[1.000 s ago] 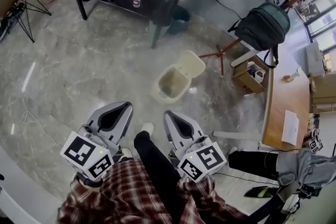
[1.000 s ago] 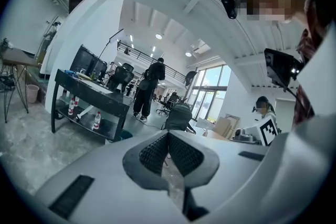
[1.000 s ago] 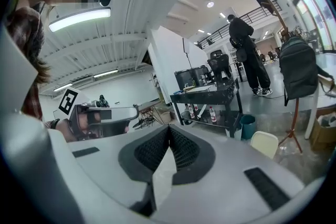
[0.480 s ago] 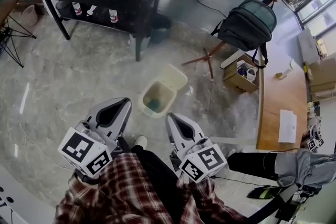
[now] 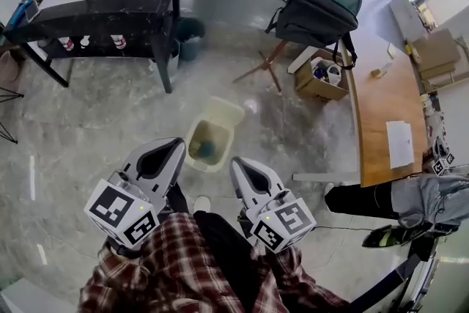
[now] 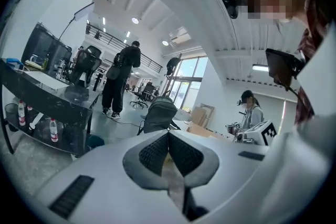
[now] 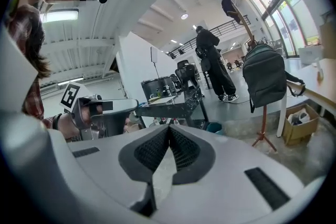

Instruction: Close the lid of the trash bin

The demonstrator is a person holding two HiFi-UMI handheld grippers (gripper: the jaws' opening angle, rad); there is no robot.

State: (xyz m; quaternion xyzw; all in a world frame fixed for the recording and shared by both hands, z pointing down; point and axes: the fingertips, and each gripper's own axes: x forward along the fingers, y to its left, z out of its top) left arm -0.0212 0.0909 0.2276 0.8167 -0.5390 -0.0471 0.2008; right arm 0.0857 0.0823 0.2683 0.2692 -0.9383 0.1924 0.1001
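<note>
Trash bin [image 5: 207, 144] on floor, lid [image 5: 224, 112] raised at 1 o'clock, left gripper [image 5: 173, 148] at 8 o'clock, right gripper [image 5: 237, 165] at 5 o'clock, fingers of both together, nothing between them.

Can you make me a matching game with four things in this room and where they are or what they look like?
Things:
1. cream plastic trash bin
2. dark green backpack
3. white sheet of paper
4. brown cardboard box

Clues:
A. lies on the light wooden desk
B. its lid is flipped open
C. sits up on a thin-legged stand
D. has small things inside

Pairs: 1-B, 2-C, 3-A, 4-D.
</note>
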